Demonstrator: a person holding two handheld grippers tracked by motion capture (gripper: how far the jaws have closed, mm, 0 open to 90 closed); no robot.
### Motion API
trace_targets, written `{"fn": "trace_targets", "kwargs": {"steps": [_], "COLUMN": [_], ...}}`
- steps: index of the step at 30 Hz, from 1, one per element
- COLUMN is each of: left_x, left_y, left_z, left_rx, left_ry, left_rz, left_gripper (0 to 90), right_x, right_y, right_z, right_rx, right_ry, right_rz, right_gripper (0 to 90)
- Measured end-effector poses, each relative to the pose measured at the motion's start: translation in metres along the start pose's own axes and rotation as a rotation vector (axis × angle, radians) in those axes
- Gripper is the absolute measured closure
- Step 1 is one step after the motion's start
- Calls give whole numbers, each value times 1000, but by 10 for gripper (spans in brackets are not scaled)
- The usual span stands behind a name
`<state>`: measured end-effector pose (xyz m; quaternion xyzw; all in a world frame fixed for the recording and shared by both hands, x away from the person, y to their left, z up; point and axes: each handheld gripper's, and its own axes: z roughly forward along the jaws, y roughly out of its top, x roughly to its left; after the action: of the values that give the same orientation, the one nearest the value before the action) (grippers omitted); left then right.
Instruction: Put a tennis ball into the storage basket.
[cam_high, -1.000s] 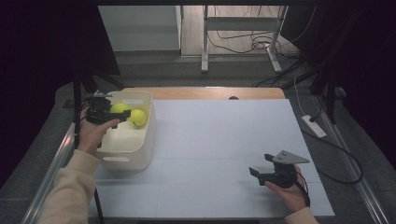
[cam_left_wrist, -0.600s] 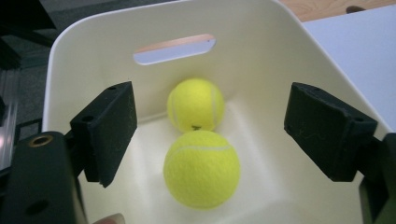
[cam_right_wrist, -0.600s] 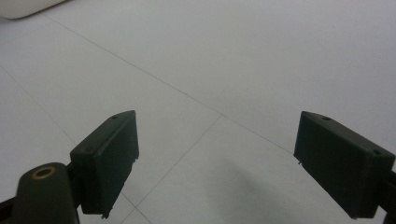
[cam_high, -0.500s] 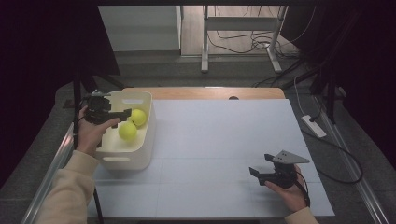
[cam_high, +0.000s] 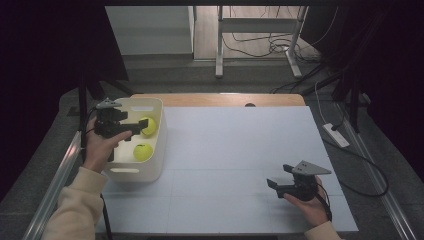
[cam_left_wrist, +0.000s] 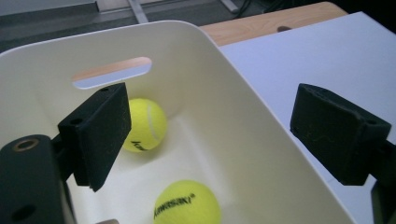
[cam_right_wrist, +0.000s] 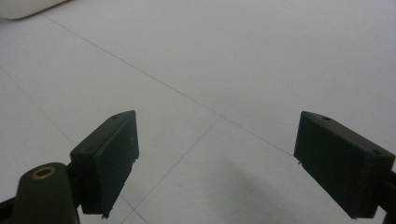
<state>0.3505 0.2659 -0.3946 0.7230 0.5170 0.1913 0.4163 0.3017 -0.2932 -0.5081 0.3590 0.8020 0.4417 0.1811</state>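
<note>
I have the left hand-held gripper (cam_high: 131, 131) hovering over the cream-white plastic bin with slotted handles (cam_high: 159, 150), which sits at the left edge of the white worktop (cam_high: 235, 150). Its jaws have just been opening and now stand wide, with nothing between the pads. In the left gripper view the two black pads frame the inside of the bin (cam_left_wrist: 224, 116), and both fuzzy yellow-green tennis balls lie on its floor below them. The farther tennis ball (cam_high: 148, 126) (cam_left_wrist: 147, 125) rests near the end wall under the handle slot; the nearer tennis ball (cam_high: 143, 152) (cam_left_wrist: 187, 205) lies a little apart from it, closer to my side of the bin, with black lettering facing up. Neither ball touches the gripper. From the high view the jaw tips seem to sit just beside the farther ball, though I cannot tell their height above it from that angle.

My right hand-held gripper (cam_high: 276, 182) is held low over the near right part of the worktop, well apart from the bin. Its jaws are spread wide too, with only bare white surface (cam_right_wrist: 224, 70) between the pads. A corner of the bin (cam_right_wrist: 23, 7) just shows at the top left of the right gripper view.
</note>
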Motion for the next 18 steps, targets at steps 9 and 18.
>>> {"fn": "trace_targets", "kwargs": {"steps": [9,18], "left_x": [-12,-26], "left_y": [-9,-19], "left_z": [-5,-12], "left_rx": [-40,-65], "left_ry": [-64,-114], "left_rz": [20,53], "left_gripper": [144,143], "right_x": [-1,0], "right_y": [-1,-3], "right_z": [-2,-2], "right_rx": [-4,-3], "right_ry": [2,5], "right_rz": [10,13], "right_gripper": [137,136]}}
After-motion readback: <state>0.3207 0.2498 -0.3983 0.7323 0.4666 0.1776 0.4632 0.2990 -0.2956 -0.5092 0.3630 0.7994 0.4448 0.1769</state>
